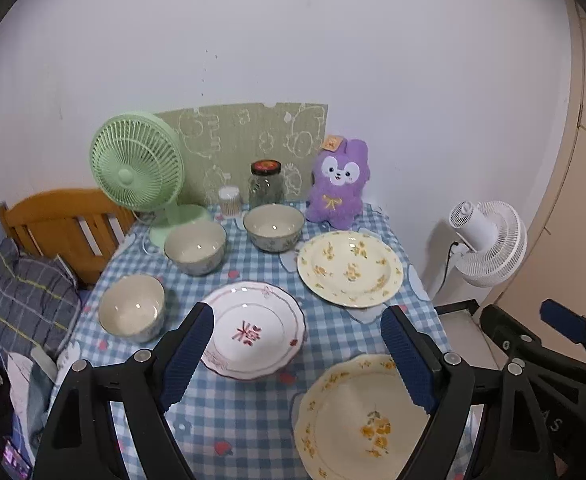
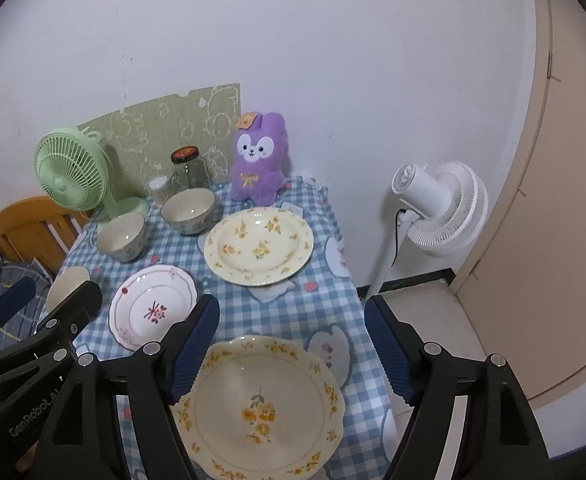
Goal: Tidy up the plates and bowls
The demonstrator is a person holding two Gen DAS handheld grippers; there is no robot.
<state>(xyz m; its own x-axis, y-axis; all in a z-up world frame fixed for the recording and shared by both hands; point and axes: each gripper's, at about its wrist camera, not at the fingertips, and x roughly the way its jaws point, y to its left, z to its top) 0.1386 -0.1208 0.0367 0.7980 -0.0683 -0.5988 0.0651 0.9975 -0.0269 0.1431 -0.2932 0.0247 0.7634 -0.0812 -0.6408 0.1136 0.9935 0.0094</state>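
My left gripper and right gripper hang released above the desk. The scalloped yellow-flower plate sits at the near right edge; the pink-rimmed plate beside it, bare checked cloth between.

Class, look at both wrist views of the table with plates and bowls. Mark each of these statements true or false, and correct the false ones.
1. Three bowls stand on the checked tablecloth. True: a near bowl, a middle bowl and a far bowl.
2. The bowls are stacked inside one another. False: each stands apart on the cloth.
3. The left gripper holds the pink-patterned plate. False: its jaws are open and empty above the plate.
4. Two plates carry yellow flowers. True: a far plate and a near plate.
5. The purple plush toy lies in a bowl. False: it sits upright at the back of the table.
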